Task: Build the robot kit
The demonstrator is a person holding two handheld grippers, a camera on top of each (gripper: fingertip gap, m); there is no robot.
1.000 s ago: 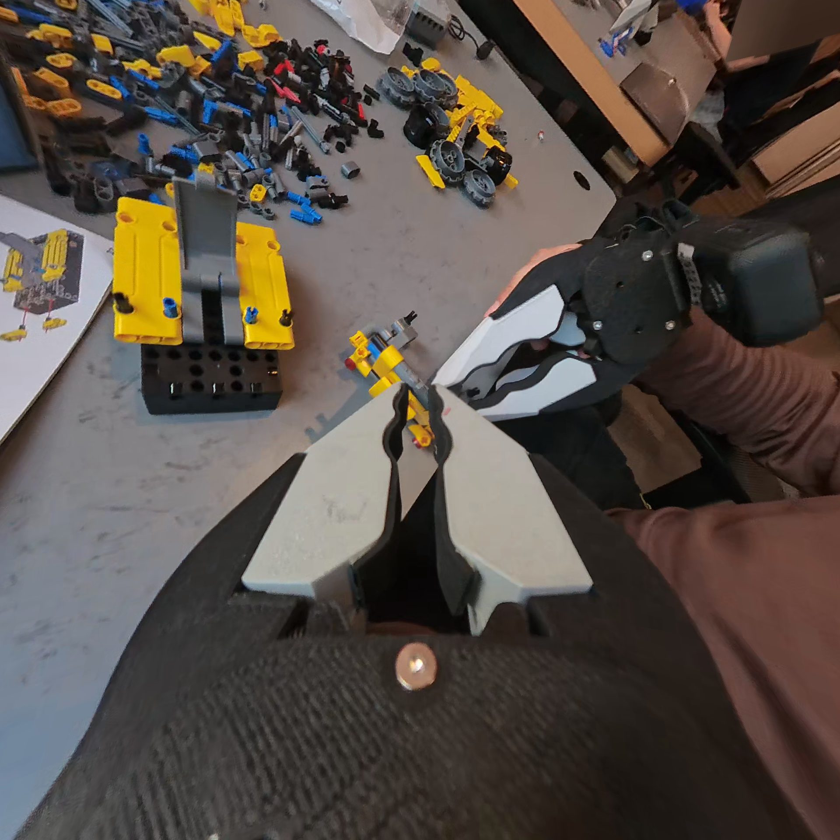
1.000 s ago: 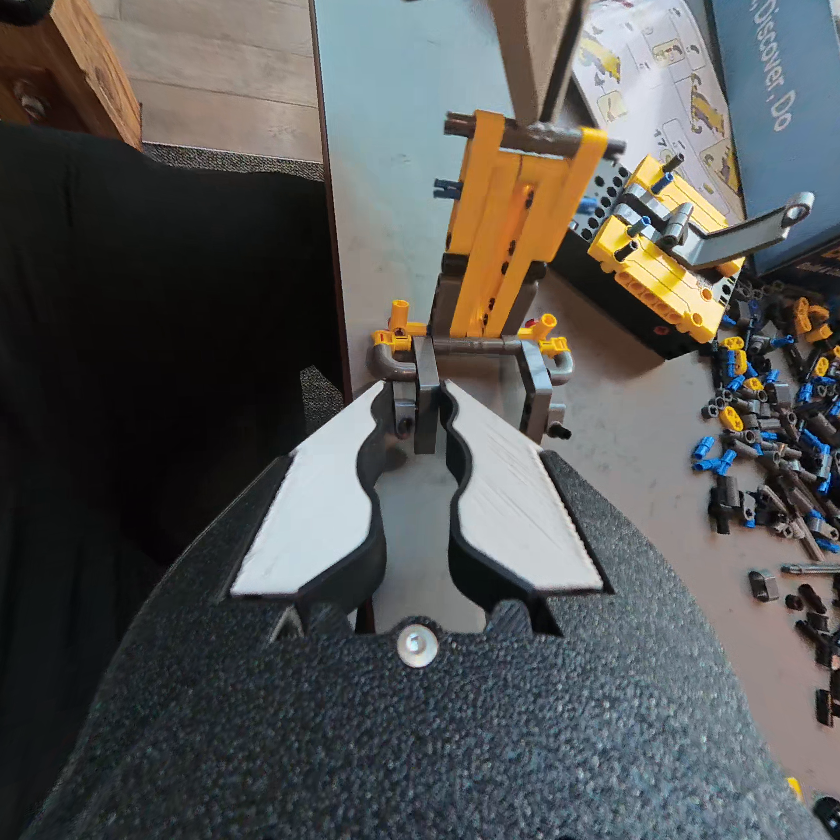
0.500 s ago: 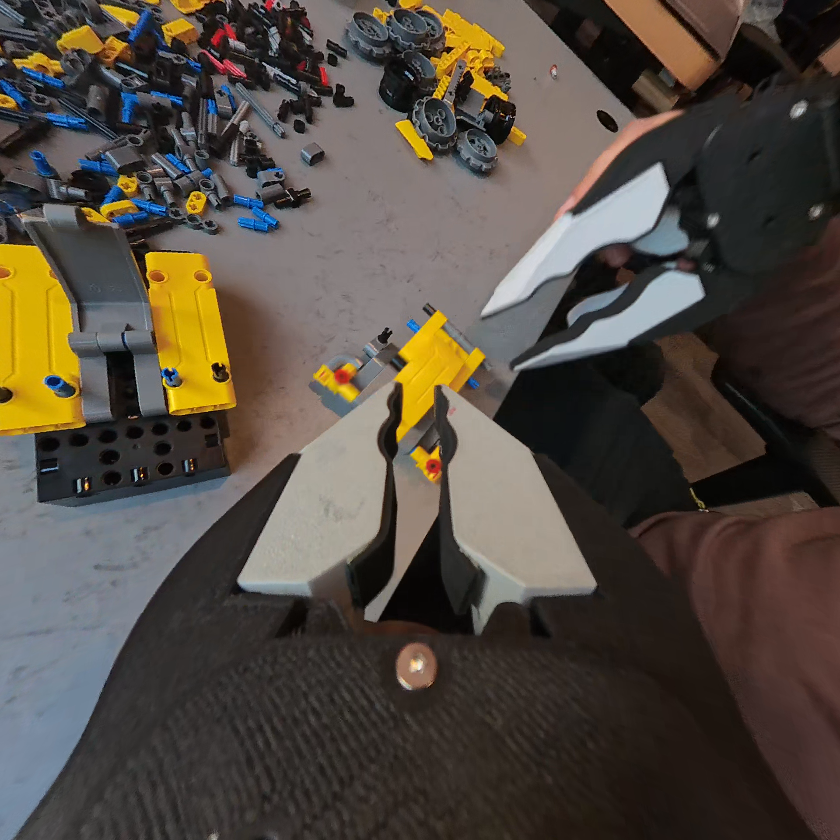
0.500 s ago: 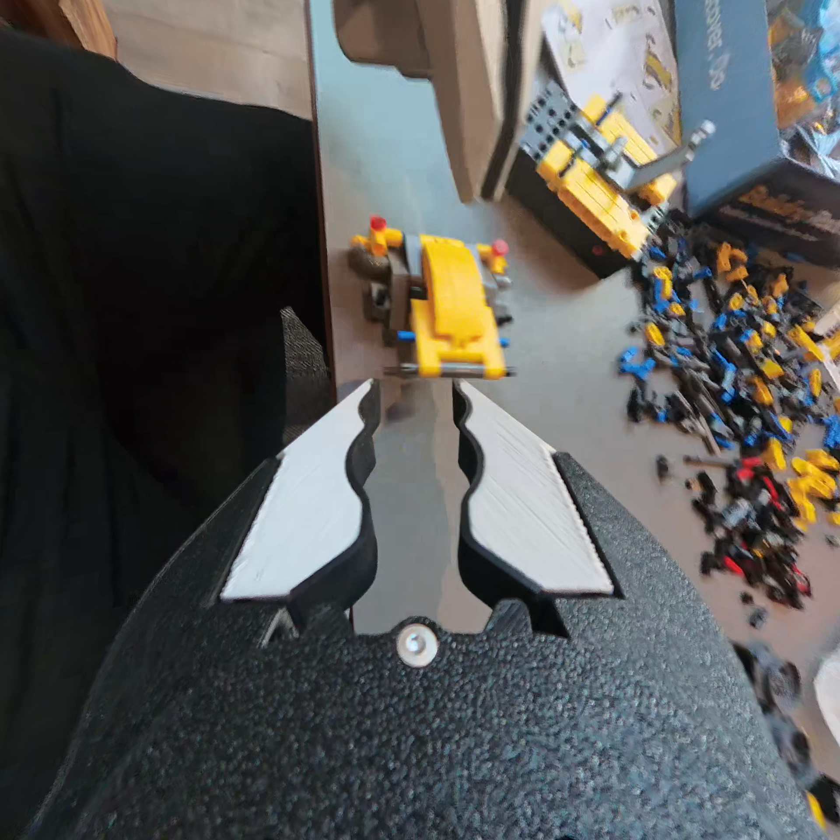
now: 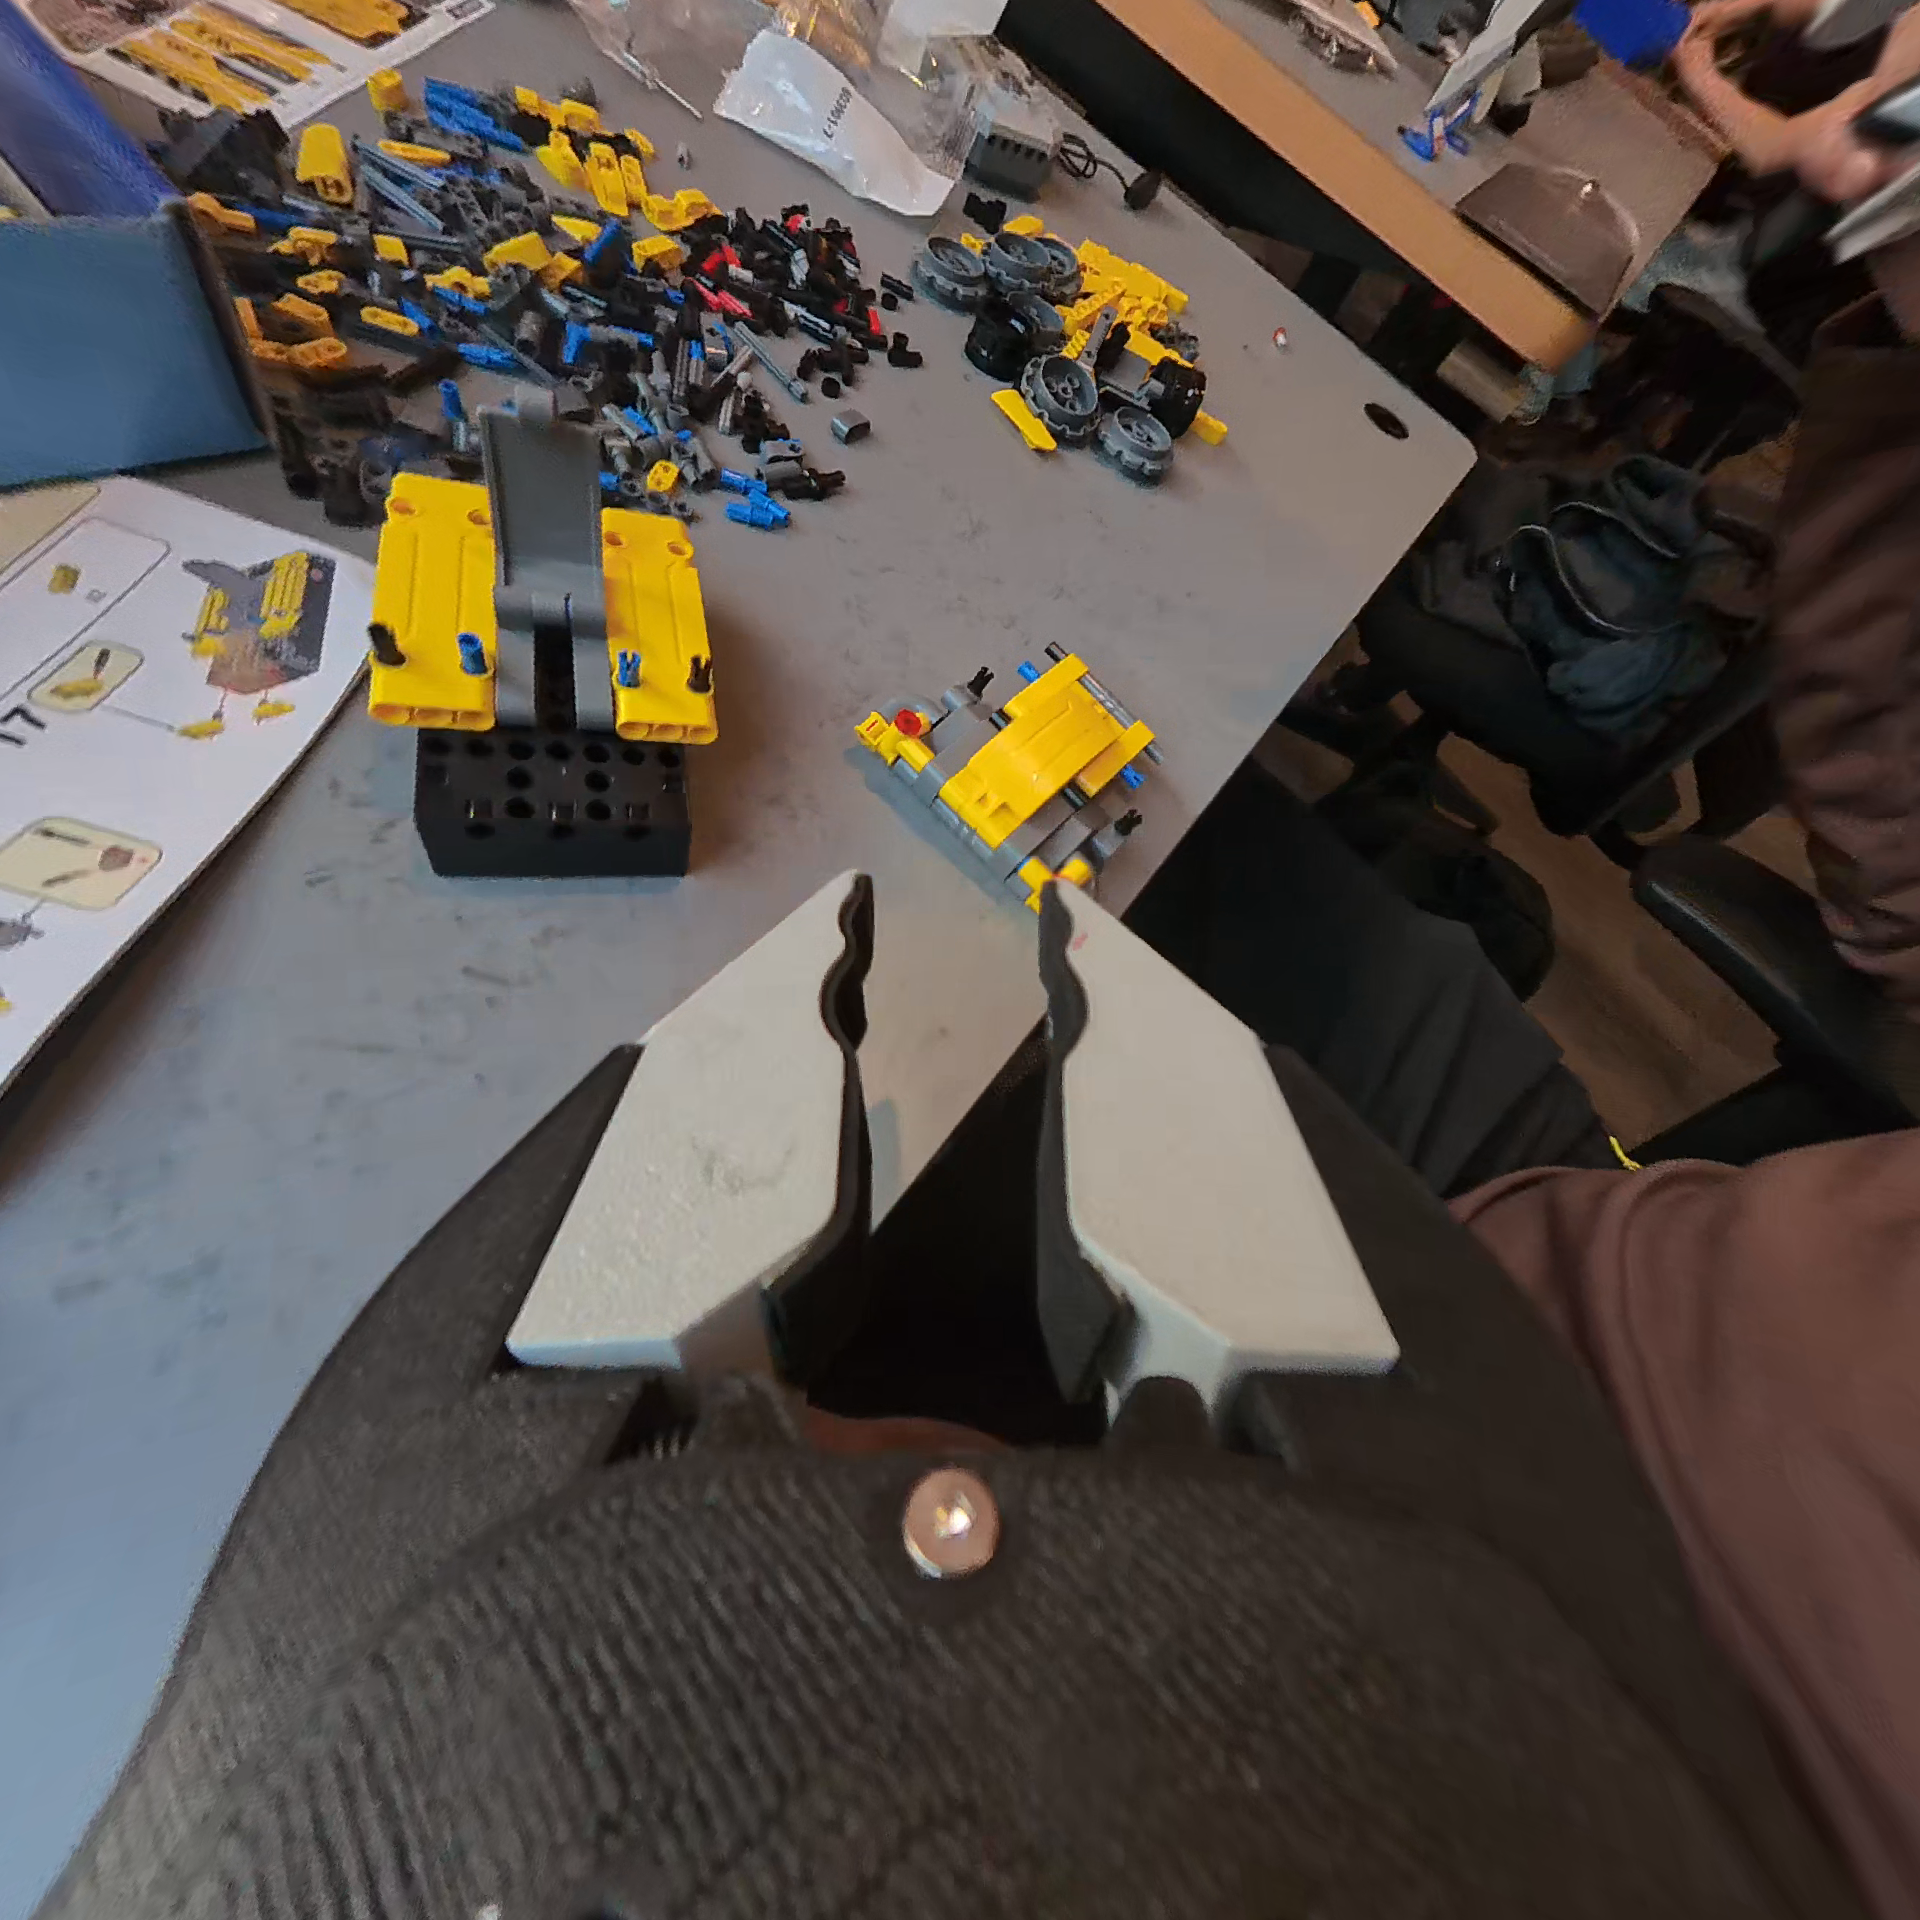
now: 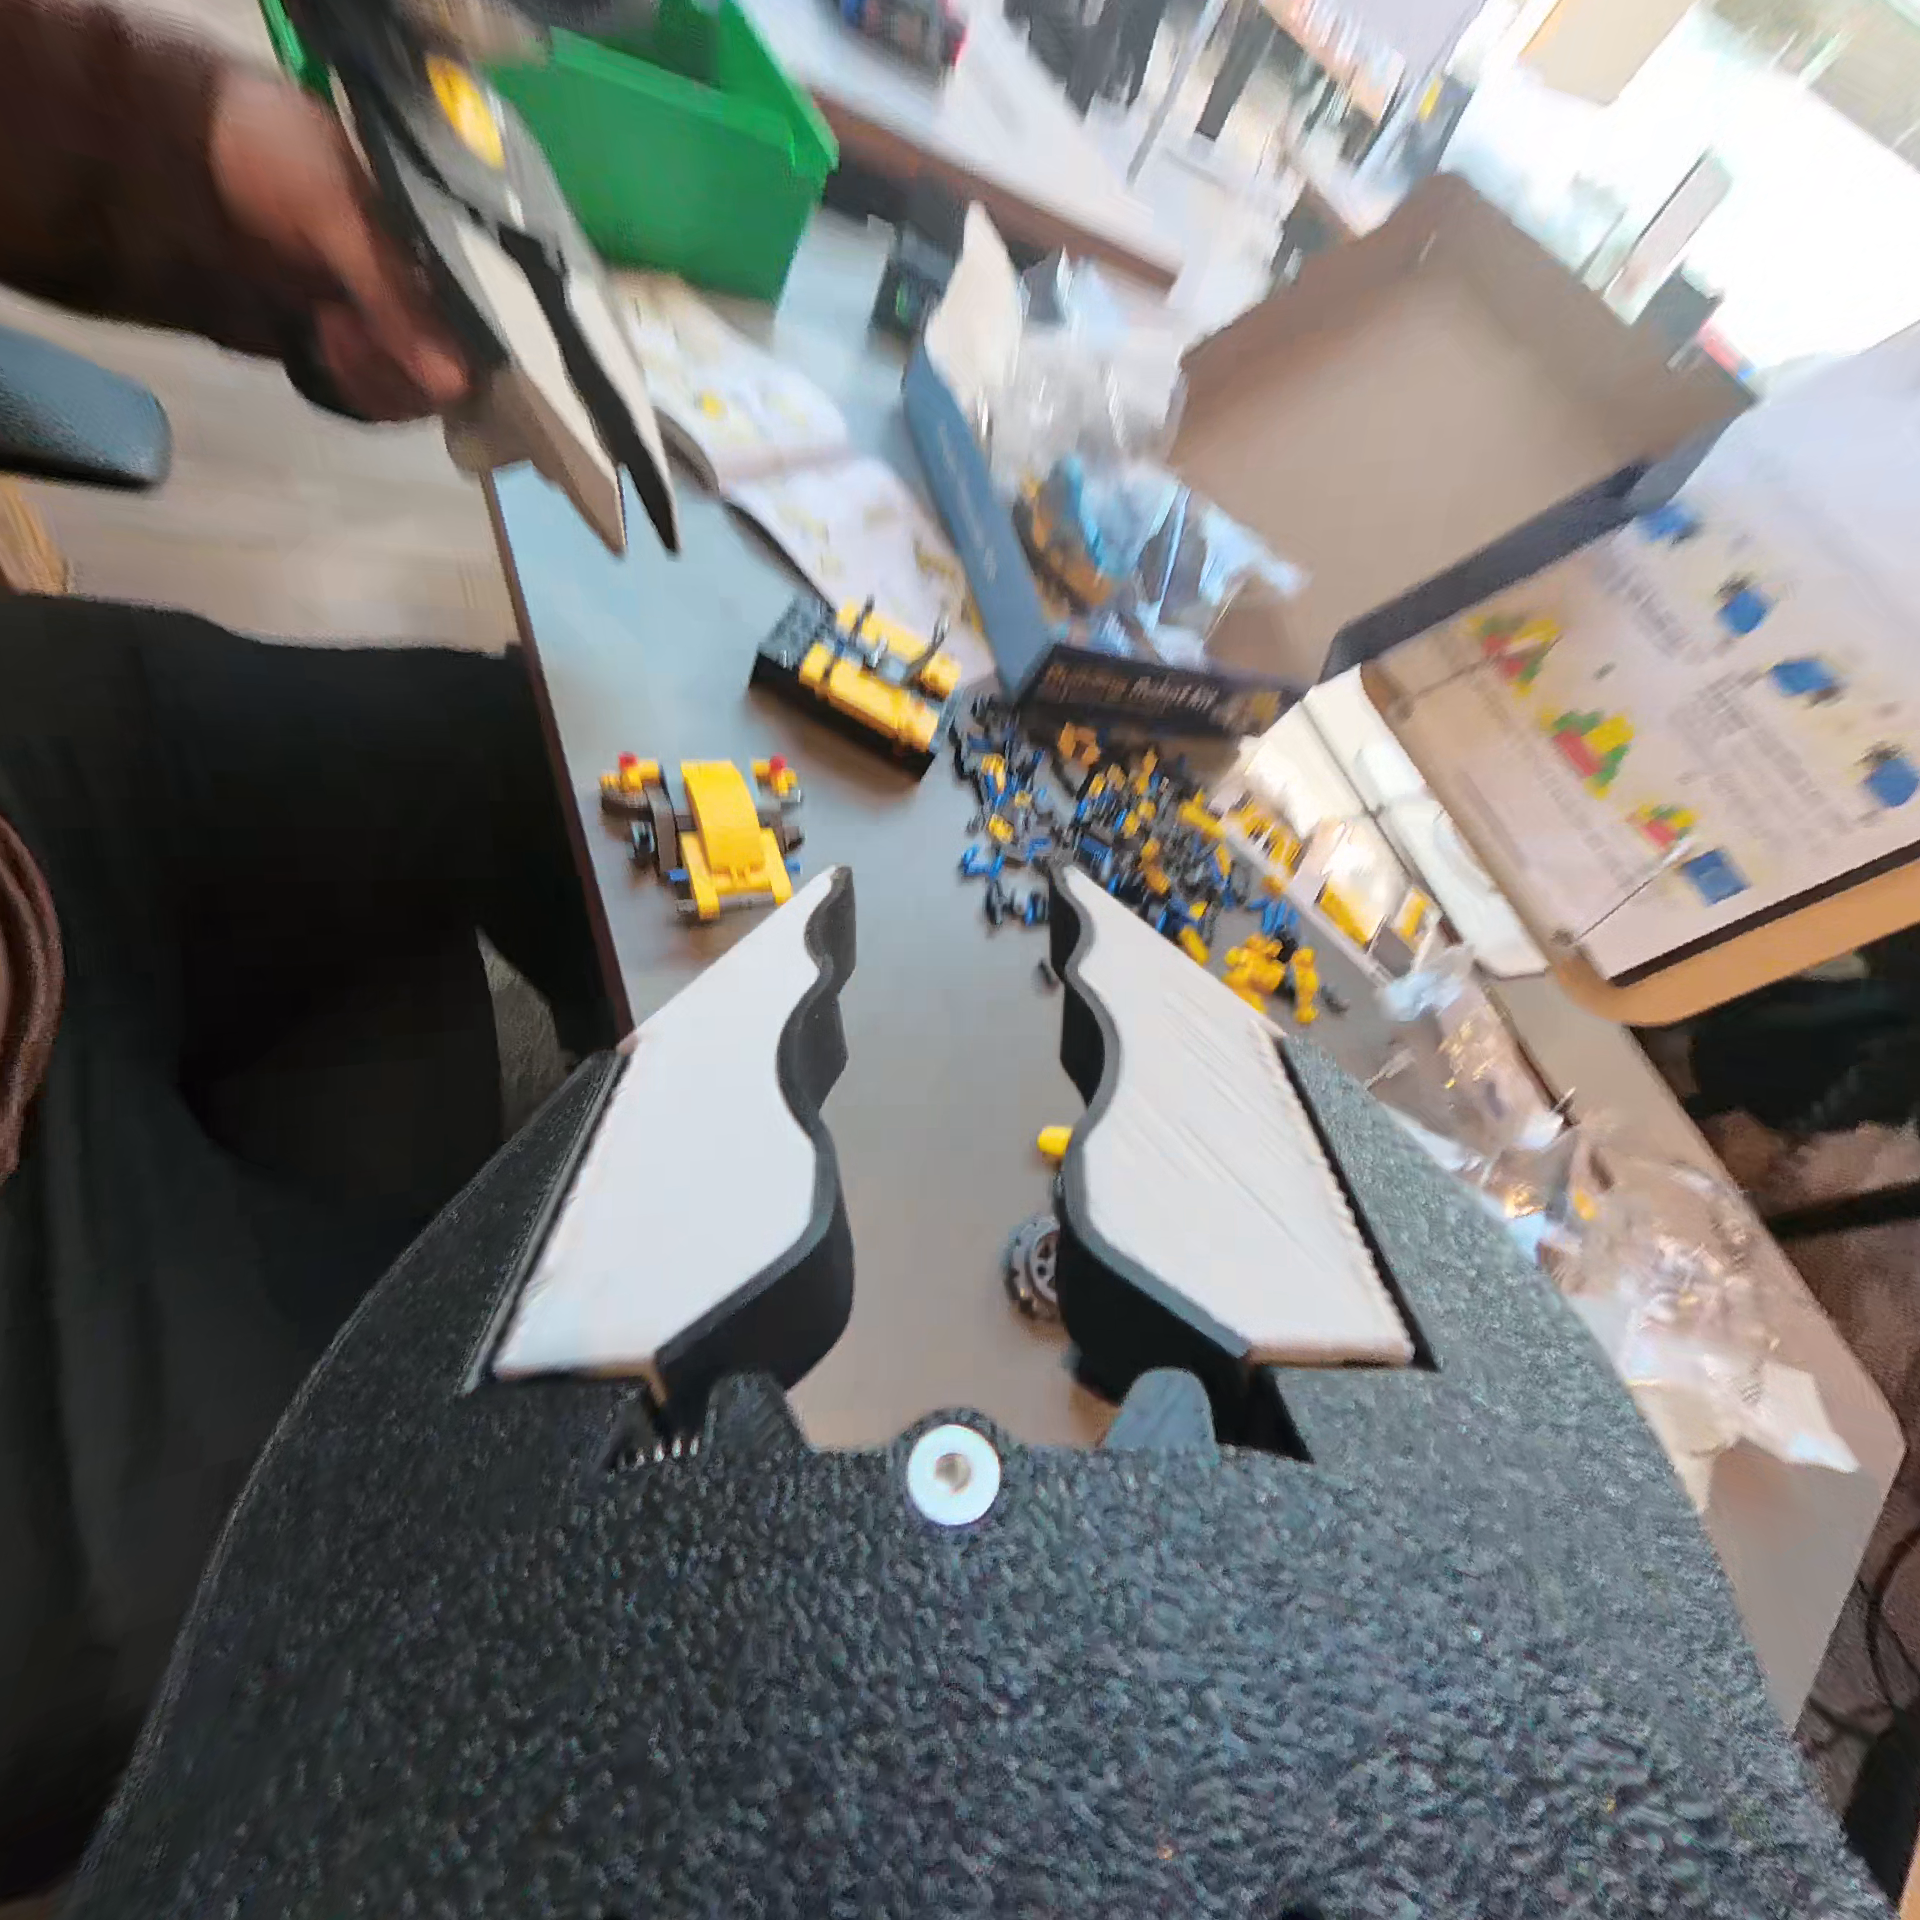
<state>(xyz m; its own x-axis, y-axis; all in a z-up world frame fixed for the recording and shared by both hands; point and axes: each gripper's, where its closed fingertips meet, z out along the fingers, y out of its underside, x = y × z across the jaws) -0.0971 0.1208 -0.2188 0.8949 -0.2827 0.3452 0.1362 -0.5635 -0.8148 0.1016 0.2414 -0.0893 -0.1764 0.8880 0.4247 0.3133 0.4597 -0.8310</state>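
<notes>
A small yellow and grey brick assembly (image 5: pixel 1013 767) lies on the grey table (image 5: pixel 312 1039) near its right edge. It also shows in the right wrist view (image 6: pixel 712 831). My left gripper (image 5: pixel 954 899) is open and empty, raised just short of the assembly. My right gripper (image 6: pixel 951 894) is open and empty, held high above the table and well back from the assembly. The left gripper also shows in the right wrist view (image 6: pixel 634 535), raised at the upper left.
A larger yellow, grey and black build (image 5: pixel 545 665) stands left of the small assembly. A heap of loose bricks (image 5: pixel 582 301) and a wheel cluster (image 5: pixel 1081 353) lie farther back. An instruction booklet (image 5: pixel 114 727) lies at left. A blue box (image 6: pixel 997 540) and cardboard box (image 6: pixel 1434 416) stand behind. The gap from one gripper's tips to the other's is roughly 25 centimetres.
Both grippers let go of the small assembly, which now lies on the table. Both have opened and pulled up and back from it; the right one has lifted far away.
</notes>
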